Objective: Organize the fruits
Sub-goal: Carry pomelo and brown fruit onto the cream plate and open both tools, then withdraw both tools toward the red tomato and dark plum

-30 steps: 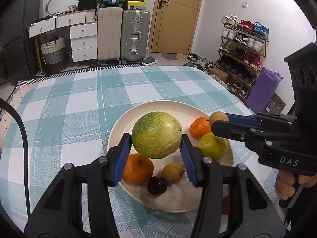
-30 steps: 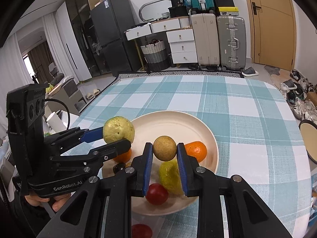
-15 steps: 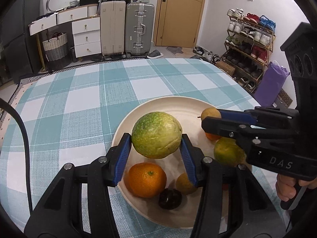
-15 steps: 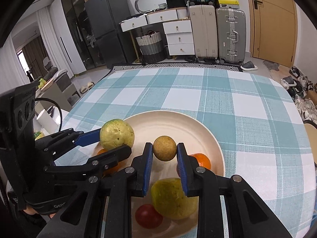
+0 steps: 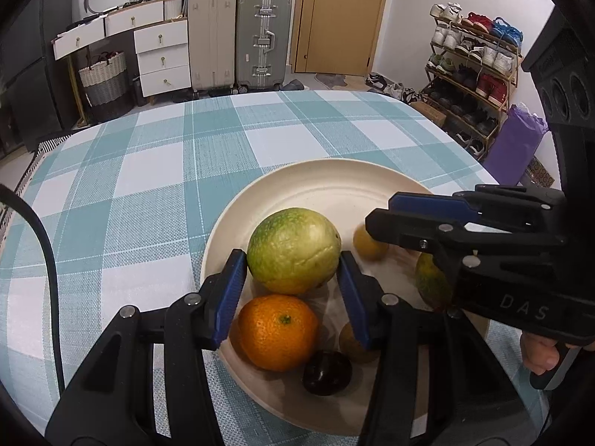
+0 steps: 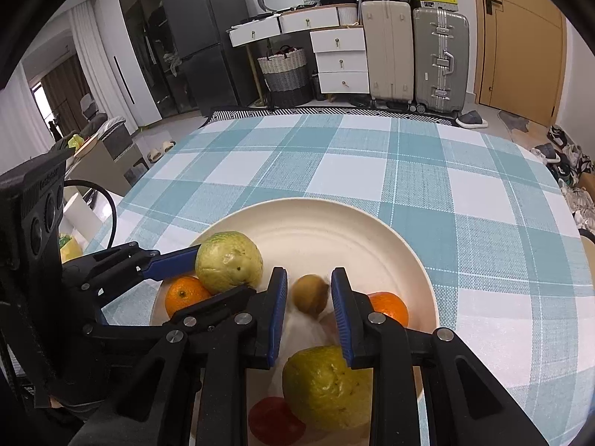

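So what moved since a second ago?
Both tongs came down toward the plate: the left tongs carrying the big green fruit, the right tongs the little brown fruit, which now looks blurry, maybe slipping. The orange and other fruits on the plate stayed put.

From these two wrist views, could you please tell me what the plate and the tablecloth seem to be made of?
The plate looks like matte cream plastic or a bamboo-fibre composite: faint speckling, soft sheen, no glassy glare; glazed ceramic seems unlikely, but I cannot rule it out. The tablecloth looks like woven fabric or textured vinyl: a fine grid texture shows across its teal and white checks.
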### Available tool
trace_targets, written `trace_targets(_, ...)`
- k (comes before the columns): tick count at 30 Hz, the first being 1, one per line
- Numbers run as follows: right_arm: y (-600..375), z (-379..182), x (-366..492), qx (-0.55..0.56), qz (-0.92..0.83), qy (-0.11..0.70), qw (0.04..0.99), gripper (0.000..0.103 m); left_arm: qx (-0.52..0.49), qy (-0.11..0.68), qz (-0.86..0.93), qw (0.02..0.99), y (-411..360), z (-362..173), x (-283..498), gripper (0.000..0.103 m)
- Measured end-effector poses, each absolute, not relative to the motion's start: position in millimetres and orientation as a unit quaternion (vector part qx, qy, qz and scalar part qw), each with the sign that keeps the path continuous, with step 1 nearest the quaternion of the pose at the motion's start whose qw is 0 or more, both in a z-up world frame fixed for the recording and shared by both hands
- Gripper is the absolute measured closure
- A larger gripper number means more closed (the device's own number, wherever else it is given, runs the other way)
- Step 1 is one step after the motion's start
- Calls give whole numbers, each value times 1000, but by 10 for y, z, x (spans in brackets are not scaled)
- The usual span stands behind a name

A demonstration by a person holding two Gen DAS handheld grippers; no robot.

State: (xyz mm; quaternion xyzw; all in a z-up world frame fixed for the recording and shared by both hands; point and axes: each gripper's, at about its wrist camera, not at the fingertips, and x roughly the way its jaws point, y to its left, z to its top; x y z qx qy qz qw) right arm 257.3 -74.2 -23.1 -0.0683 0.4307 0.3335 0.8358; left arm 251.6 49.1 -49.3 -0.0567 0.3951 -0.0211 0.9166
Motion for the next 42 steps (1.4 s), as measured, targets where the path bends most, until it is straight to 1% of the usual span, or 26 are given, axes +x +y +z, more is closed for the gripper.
trace_targets(3, -761, -201, 2570, -68, 329, 427, 840, 78, -56, 394, -18, 917, 494, -480, 2506, 56)
trace_targets(5, -802, -167, 2551, -63, 325, 424, 843, 74, -60, 389, -17, 919, 509, -448, 2487, 56)
trace_targets(7, -873, -116, 2510, -57, 324, 417, 847, 63, -68, 383, -20, 921, 536, -396, 2444, 55)
trace_targets(8, -904, -97, 2491, -56, 323, 414, 849, 59, -72, 381, -20, 921, 551, -375, 2426, 50)
trace_targets(9, -952, -67, 2456, -54, 322, 409, 852, 54, -76, 379, -16, 922, 570, -356, 2403, 39)
trace_targets(10, -977, -46, 2434, -53, 321, 406, 854, 51, -79, 376, -13, 923, 586, -340, 2380, 34)
trace_targets(11, -1016, -24, 2403, -51, 321, 403, 856, 49, -83, 372, -11, 924, 600, -323, 2351, 26)
trace_targets(12, -1064, -3, 2361, -49, 323, 400, 856, 42, -85, 369, -10, 926, 614, -301, 2317, 21)
trace_targets(13, -1093, 11, 2335, -46, 326, 398, 856, 34, -86, 366, -9, 926, 622, -282, 2290, 21)
trace_targets(14, -1127, 28, 2298, -45, 329, 395, 857, 31, -85, 365, -7, 927, 625, -261, 2261, 20)
trace_targets(16, -1194, 59, 2206, -45, 334, 387, 858, 21, -78, 364, -4, 928, 619, -213, 2188, 16)
trace_targets(17, -1229, 73, 2155, -45, 336, 383, 859, 18, -75, 363, -5, 929, 609, -189, 2155, 14)
trace_targets(18, -1265, 82, 2106, -44, 339, 382, 859, 13, -73, 361, -6, 930, 595, -158, 2101, 11)
trace_targets(19, -1291, 87, 2062, -45, 342, 383, 857, 9, -71, 360, -7, 930, 582, -132, 2054, 7)
trace_targets(20, -1322, 94, 2013, -46, 344, 382, 856, 8, -68, 358, -7, 931, 567, -103, 1997, 1)
trace_targets(22, -1386, 110, 1917, -45, 341, 378, 859, 2, -63, 347, -9, 936, 532, -37, 1856, 1)
trace_targets(24, -1450, 121, 1828, -39, 342, 374, 861, 0, -59, 344, -9, 937, 494, 17, 1733, 1)
trace_targets(33, -1635, 144, 1567, -27, 329, 368, 869, 0, -56, 332, -5, 942, 350, 182, 1198, 1)
trace_targets(42, -1716, 92, 1391, -32, 324, 382, 865, 0, -48, 338, 4, 940, 266, 144, 850, 1)
